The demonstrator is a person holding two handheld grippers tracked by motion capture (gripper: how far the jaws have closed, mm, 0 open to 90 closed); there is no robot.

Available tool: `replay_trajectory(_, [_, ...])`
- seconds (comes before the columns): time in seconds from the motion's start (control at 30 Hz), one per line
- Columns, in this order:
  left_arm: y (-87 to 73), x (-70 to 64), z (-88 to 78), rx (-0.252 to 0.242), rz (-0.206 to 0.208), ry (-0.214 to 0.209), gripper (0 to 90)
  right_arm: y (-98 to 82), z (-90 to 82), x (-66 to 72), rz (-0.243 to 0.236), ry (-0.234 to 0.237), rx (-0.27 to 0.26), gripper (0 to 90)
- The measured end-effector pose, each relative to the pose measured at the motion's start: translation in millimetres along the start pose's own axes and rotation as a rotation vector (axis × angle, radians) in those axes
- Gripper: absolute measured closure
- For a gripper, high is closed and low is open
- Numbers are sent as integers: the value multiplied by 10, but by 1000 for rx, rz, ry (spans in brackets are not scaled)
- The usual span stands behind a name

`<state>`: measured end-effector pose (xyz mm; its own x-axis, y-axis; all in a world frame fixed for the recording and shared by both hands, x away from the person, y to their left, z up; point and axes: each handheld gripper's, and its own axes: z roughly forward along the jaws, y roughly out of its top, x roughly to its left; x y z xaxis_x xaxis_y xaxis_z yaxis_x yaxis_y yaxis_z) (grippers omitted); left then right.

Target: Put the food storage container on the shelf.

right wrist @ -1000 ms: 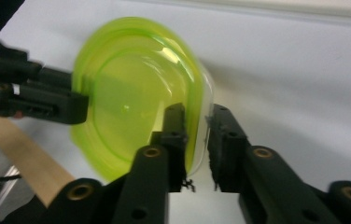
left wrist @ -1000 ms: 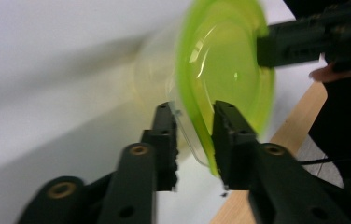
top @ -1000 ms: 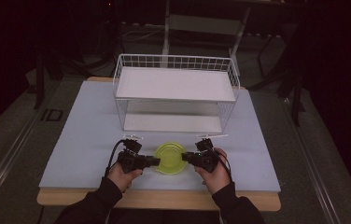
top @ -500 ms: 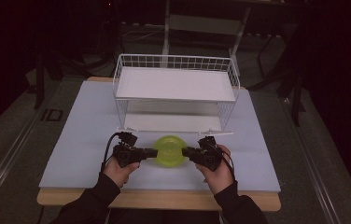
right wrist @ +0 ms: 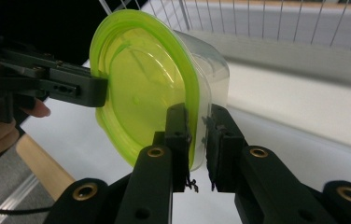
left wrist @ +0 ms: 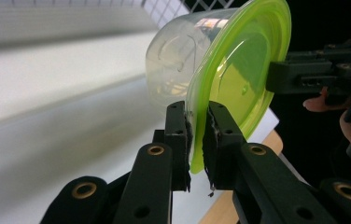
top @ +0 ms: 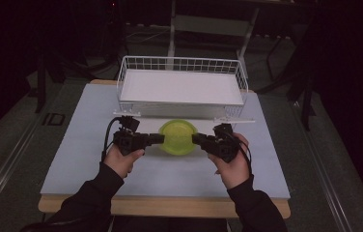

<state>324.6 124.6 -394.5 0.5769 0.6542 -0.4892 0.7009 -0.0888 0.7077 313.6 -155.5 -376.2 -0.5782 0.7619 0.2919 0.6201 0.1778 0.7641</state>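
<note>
A clear round container with a yellow-green lid [top: 177,137] hangs above the table in front of the wire basket, tipped so the lid faces the person. My left gripper [top: 159,139] is shut on the lid's left rim [left wrist: 197,140]. My right gripper [top: 197,139] is shut on the opposite rim [right wrist: 196,135]. In the left gripper view the clear tub [left wrist: 173,65] points toward the basket, and the right gripper [left wrist: 304,74] pinches the far edge. In the right gripper view the left gripper [right wrist: 71,86] grips the lid's far side.
A white wire basket [top: 181,88] with a flat white floor stands at the back of the pale blue table top [top: 88,159]. The table's wooden front edge [top: 170,205] lies below the person's forearms. Dark floor surrounds the table.
Both grippers have carried the container up and away from the person, toward the basket, and it has tipped further so the lid faces back.
</note>
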Motion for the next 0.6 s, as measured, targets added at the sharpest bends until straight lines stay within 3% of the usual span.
replay_trajectory(0.43, [635, -76, -116, -53, -1, 62, 810, 578, -106, 35, 5, -34, -62, 801])
replay_trajectory(0.6, [874, -115, -81, -57, 21, 114, 808, 785, -87, -52, 43, -37, -72, 800])
